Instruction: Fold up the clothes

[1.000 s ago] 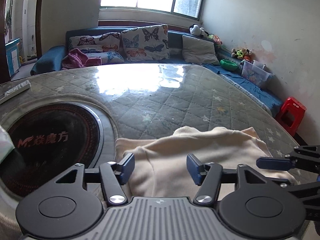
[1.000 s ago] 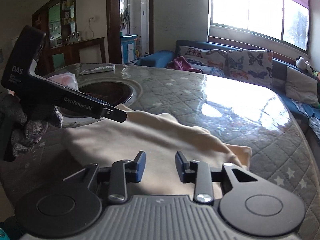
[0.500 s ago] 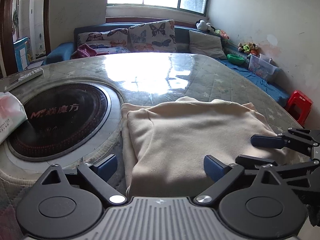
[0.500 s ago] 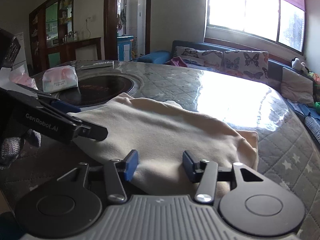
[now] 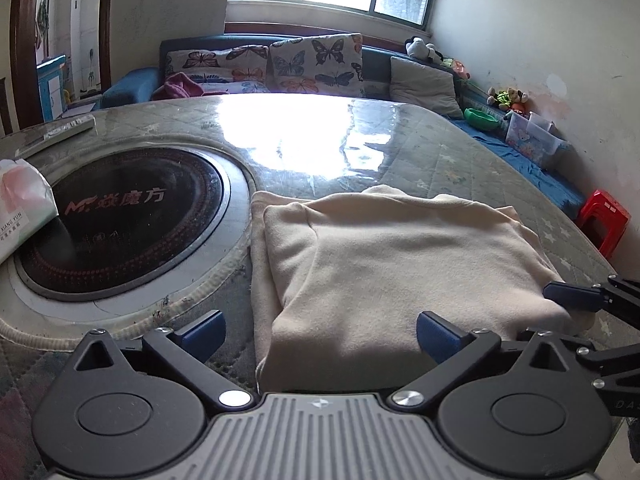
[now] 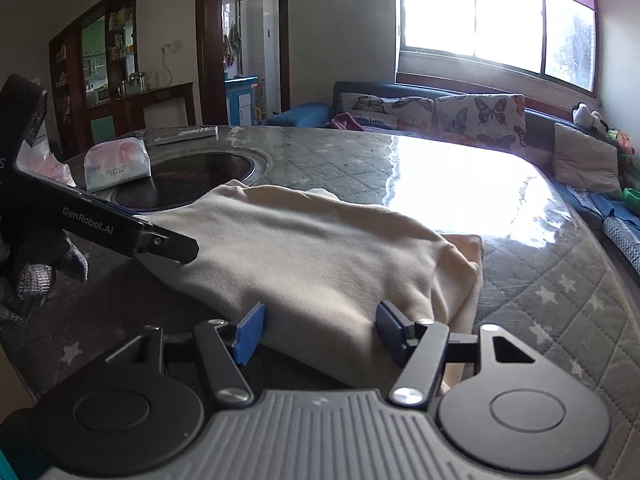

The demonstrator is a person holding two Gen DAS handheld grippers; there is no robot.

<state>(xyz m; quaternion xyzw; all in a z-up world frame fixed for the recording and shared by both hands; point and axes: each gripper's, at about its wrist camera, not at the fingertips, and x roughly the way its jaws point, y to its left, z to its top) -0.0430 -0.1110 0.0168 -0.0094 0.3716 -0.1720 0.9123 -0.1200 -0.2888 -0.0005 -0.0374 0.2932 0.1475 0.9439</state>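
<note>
The cream garment (image 5: pixel 400 256) lies folded into a thick block on the quilted table (image 5: pixel 460 160), right in front of both your grippers, with its near edge just ahead of the pads. Your left gripper (image 5: pixel 318 330) has just been opening and now stands at its widest, straddling the near left corner with no pad pressing the cloth. Your right gripper (image 6: pixel 320 332) has also just been opening; its jaws sit partly apart around the near right edge, and nothing is pinched there as far as you can see. You look to be at the release after a fold, so the next move calls for either smoothing the block or taking a fresh pinch on one edge for another fold. The garment's long axis seems to run across you, left to right, with a thinner under-layer poking out along its left side and at the far right corner. Beyond it to the left sits the round black hotplate (image 5: pixel 120 220), with a tissue pack (image 6: pixel 118 164) on it.
</note>
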